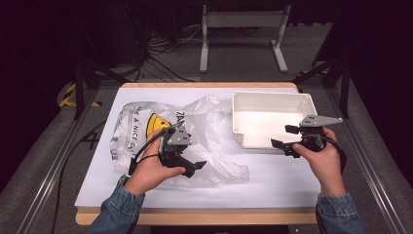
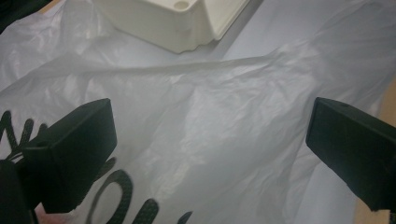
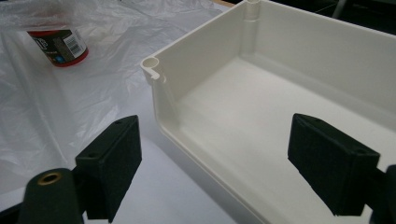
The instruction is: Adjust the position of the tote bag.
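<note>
The table carries a white sheet, and on it, under and ahead of the left gripper, lies the crumpled clear plastic bag. This gripper hovers low over the bag's near half with its jaws spread wide; in the left gripper view the film lies between and beyond the jaws, but the pads do not press on it, so it holds nothing.

The white bin stands just ahead of the right gripper, whose jaws are also apart and empty, straddling the bin's near wall without touching it. The bin is empty.

Beyond the right gripper's left jaw, a small red-labelled container lies under the plastic film, apparently inside the bag.

As a judgement, the work looks to be at an early stage: the bag is neither gripped nor opened, nothing has gone into the bin, and taking the container out remains to be done.

Printing on the bag reads partly "A NICE" beside a yellow smiley face; the rest is creased and unreadable. The container's label shows a barcode, its wording too small to read.
</note>
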A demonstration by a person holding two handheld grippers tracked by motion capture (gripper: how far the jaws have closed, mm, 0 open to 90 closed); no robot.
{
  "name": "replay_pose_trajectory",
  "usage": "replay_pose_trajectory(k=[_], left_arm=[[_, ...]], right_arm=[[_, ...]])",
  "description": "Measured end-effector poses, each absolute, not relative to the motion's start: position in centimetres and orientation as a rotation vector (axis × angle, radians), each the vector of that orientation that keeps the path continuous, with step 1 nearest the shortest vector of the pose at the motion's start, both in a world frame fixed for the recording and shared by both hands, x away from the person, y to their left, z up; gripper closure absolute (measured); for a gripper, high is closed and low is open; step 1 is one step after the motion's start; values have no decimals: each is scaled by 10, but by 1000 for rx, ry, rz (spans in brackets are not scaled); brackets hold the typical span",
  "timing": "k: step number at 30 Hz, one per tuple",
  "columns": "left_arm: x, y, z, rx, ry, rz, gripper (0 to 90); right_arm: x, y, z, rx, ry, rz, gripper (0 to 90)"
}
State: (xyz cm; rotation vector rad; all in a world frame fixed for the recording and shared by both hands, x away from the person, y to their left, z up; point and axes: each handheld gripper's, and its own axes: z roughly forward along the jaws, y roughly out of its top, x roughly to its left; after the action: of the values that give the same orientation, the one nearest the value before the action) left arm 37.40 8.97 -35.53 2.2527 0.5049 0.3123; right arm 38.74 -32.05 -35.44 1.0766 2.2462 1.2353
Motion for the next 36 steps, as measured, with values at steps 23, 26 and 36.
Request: replay_pose_trajectory(k=[23, 26, 36], left_arm=[[370, 108, -345, 2319, 441, 287, 899], [364, 117, -340, 2310, 424, 290, 898], [348, 146, -332, 2272, 447, 293, 896]], right_arm=[[388, -321, -353, 1069, 2243, 1251, 188], [391, -317, -352, 1056, 2240, 1267, 193], [408, -292, -348, 954, 2256, 1329, 198]])
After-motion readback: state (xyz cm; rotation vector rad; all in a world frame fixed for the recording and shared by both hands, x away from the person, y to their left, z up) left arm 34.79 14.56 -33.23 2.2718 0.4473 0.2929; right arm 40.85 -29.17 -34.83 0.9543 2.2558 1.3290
